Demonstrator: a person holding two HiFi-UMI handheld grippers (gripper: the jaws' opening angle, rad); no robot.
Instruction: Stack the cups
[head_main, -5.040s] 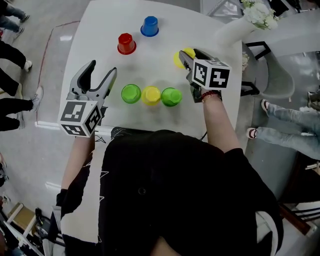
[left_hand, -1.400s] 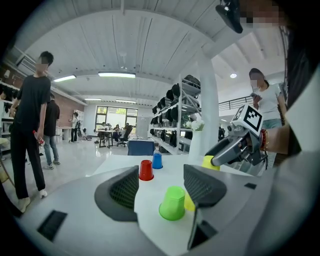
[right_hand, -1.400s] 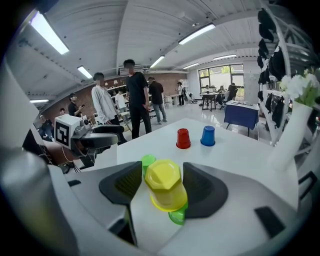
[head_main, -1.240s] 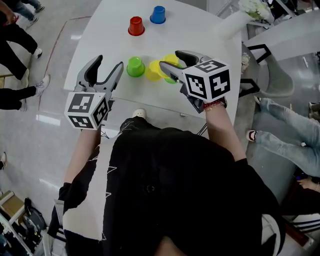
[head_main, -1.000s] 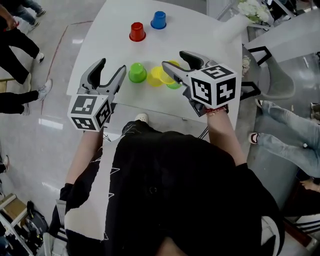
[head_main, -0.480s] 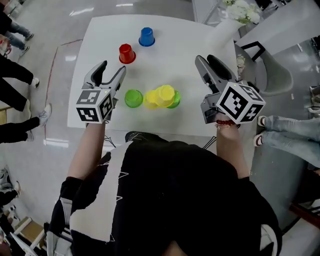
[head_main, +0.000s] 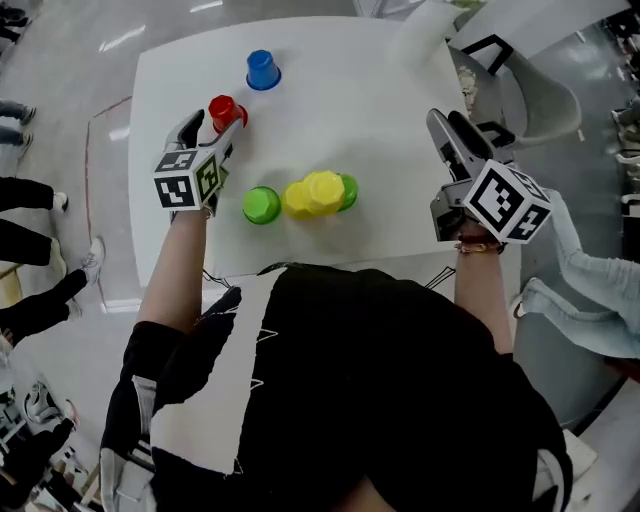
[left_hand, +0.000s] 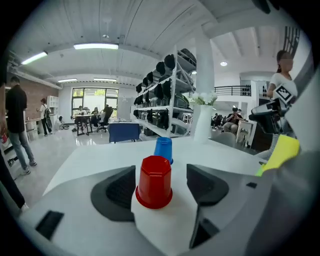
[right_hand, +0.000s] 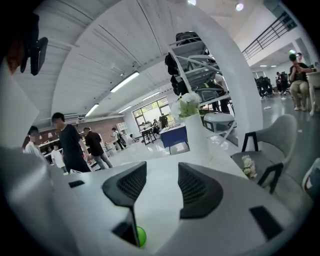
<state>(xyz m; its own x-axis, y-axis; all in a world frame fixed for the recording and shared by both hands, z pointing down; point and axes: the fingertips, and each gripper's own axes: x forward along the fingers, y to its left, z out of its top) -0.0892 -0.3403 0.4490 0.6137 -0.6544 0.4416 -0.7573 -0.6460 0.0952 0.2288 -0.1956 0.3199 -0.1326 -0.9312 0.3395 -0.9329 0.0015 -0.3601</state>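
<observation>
Between the open, just-widened left tongs (left_hand: 161, 189), an inverted red cup (left_hand: 154, 177); right tongs (right_hand: 156, 189) just-narrowed, ajar, empty.

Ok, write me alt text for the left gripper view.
An upside-down red cup stands on a white table between the open jaws of the left claw, which have just been opening and do not grip it. A blue cup, also upside down, stands just behind it, with shelving and people in a large hall beyond.
</observation>
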